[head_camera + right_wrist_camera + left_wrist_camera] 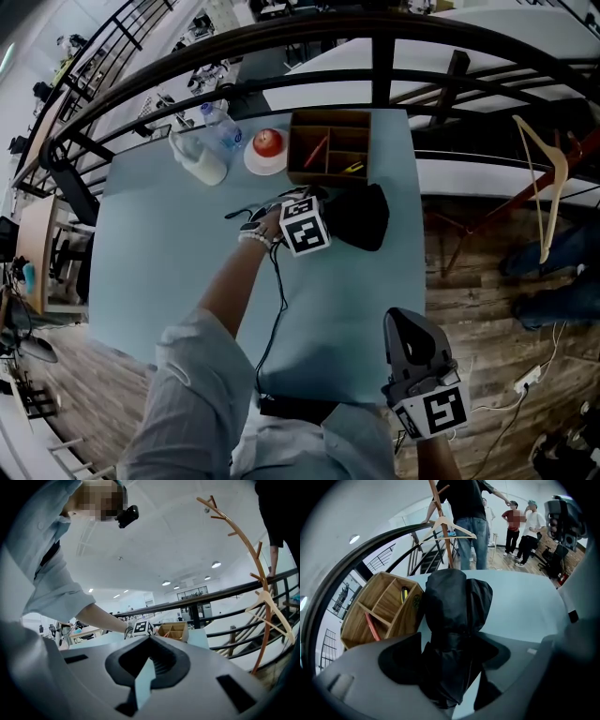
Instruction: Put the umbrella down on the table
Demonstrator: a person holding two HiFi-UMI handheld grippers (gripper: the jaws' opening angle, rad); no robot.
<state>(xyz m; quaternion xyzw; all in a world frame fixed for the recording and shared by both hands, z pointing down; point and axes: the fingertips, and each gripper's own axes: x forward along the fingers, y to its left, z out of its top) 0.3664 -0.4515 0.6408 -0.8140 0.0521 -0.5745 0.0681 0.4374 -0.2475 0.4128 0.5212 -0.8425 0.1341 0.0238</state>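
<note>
The black folded umbrella [361,217] lies on the pale blue table [169,253], just in front of the wooden organiser. My left gripper [328,202] points steeply down at its near end. In the left gripper view the umbrella [454,606] runs away from the camera between the jaws of the left gripper [450,665]. The jaws stand wide, and bare table shows beside the fabric on the right. My right gripper [412,330] hovers off the table's near right corner, pointing almost level. In its own view the right gripper [147,663] holds nothing, and only a thin slit shows between its pads.
A wooden organiser [330,148] with pens stands at the far edge. Left of it are an apple on a white plate [267,142], a plastic bottle [221,124] and a white jug [200,161]. A black cable [277,309] trails across the table. A dark railing [375,42] curves behind. A wooden hanger [548,178] hangs at right.
</note>
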